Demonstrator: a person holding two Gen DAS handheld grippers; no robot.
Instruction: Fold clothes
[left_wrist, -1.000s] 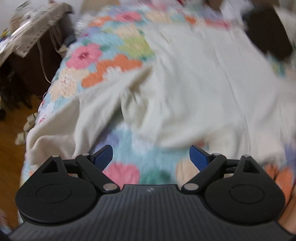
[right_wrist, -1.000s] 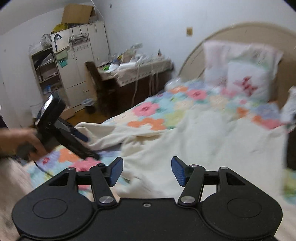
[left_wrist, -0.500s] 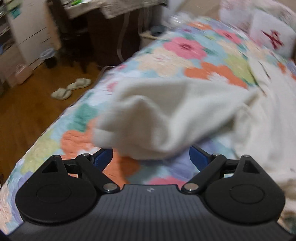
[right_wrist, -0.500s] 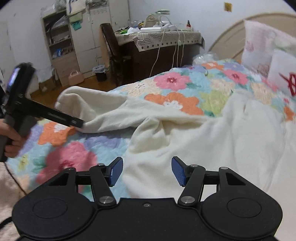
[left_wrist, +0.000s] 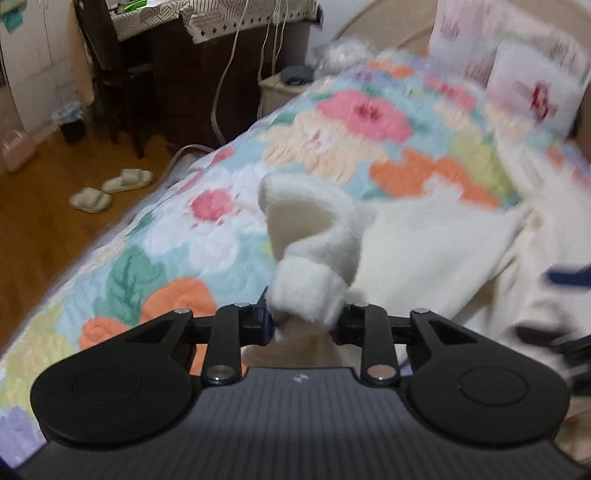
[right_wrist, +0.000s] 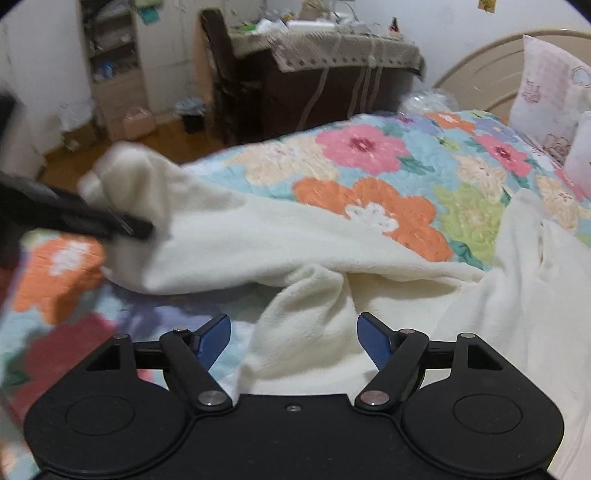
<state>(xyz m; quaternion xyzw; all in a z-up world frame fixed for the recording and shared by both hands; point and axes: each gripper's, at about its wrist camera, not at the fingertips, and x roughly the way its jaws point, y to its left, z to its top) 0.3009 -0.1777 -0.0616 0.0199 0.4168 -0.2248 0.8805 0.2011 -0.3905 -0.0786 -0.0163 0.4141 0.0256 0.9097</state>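
Observation:
A cream fleece garment (left_wrist: 424, 251) lies spread on the flowered quilt (left_wrist: 166, 266) of a bed. My left gripper (left_wrist: 303, 317) is closing, and its pads pinch the rolled end of a sleeve (left_wrist: 306, 291), which bunches up between them. In the right wrist view the same gripper (right_wrist: 110, 221) grips the sleeve tip at the far left, with the sleeve (right_wrist: 258, 243) stretched across the quilt (right_wrist: 369, 147). My right gripper (right_wrist: 293, 332) hovers low over a raised fold of the garment (right_wrist: 306, 314). Its jaws are opening; the fold sits between them untouched.
A dark desk (right_wrist: 332, 55) under a patterned cloth, with a chair, stands beyond the bed's left edge. Slippers (left_wrist: 110, 188) and a small bin (left_wrist: 72, 125) sit on the wooden floor. Pillows (left_wrist: 535, 85) lean on the headboard (right_wrist: 480, 74). Shelves (right_wrist: 110, 55) line the wall.
My left gripper came down onto the sleeve end and closed on it. My right gripper dropped closer to the garment's fold, and its jaws spread wider.

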